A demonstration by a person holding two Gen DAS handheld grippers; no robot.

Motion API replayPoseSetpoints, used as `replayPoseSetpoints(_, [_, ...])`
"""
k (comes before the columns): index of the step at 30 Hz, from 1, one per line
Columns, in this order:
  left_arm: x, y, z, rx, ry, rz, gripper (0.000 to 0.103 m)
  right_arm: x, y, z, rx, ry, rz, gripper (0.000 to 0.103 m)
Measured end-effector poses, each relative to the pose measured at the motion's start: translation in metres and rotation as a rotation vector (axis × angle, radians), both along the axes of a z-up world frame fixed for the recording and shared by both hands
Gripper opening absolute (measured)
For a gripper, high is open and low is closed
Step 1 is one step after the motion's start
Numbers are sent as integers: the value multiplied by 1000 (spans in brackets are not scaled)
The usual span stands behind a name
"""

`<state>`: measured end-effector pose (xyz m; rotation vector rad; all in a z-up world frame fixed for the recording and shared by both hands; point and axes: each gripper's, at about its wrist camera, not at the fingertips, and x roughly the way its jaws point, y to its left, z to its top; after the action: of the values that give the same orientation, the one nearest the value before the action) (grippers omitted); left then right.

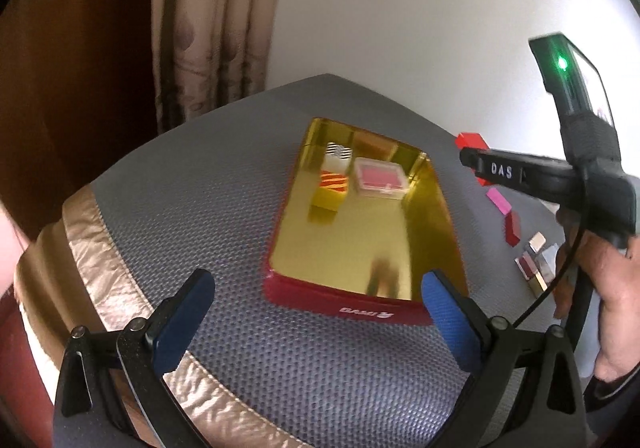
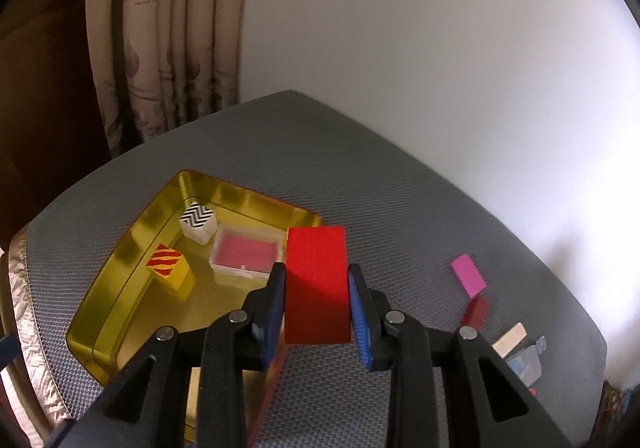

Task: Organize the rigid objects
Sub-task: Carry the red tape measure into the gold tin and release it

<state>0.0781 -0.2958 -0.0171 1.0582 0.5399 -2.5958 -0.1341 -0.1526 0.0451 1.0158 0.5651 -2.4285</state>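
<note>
Left wrist view: the left tongs (image 1: pixel 316 288) stand wide open at the bottom of the frame with nothing between the blue pads, poised just short of the near red wall of the tin (image 1: pixel 360 310). The tin's gold floor fills the centre; a striped yellow block (image 1: pixel 331 189) and a clear case (image 1: pixel 382 179) with something red inside sit toward its far end, so the near half is free. At the right edge a hand (image 1: pixel 608 288) carries the right tongs, whose tip shows a glimpse of red. Small loose pieces lie on the grey tabletop (image 1: pixel 224 187) at lower right, among them a pink tile (image 1: pixel 500 199).

Right wrist view: the right tongs (image 2: pixel 316 288) are clamped on a red block (image 2: pixel 316 284), pads pressing its two sides, the block upright at frame centre, apparently above the tin's right edge. A zigzag-patterned cube (image 2: pixel 197 221) sits in the tin's far corner.

To place it well, I would carry the block fully over the rim to the bare gold floor below the clear case, lower it flat, and only then let go. Keep the tin steady with the left tongs if it slides.
</note>
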Motion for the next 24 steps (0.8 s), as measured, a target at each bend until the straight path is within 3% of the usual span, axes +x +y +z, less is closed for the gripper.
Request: replayPoseSetpoints(24, [-6, -15, -12, 42, -50, 22, 102, -1, -50, -70, 48, -172, 62, 30])
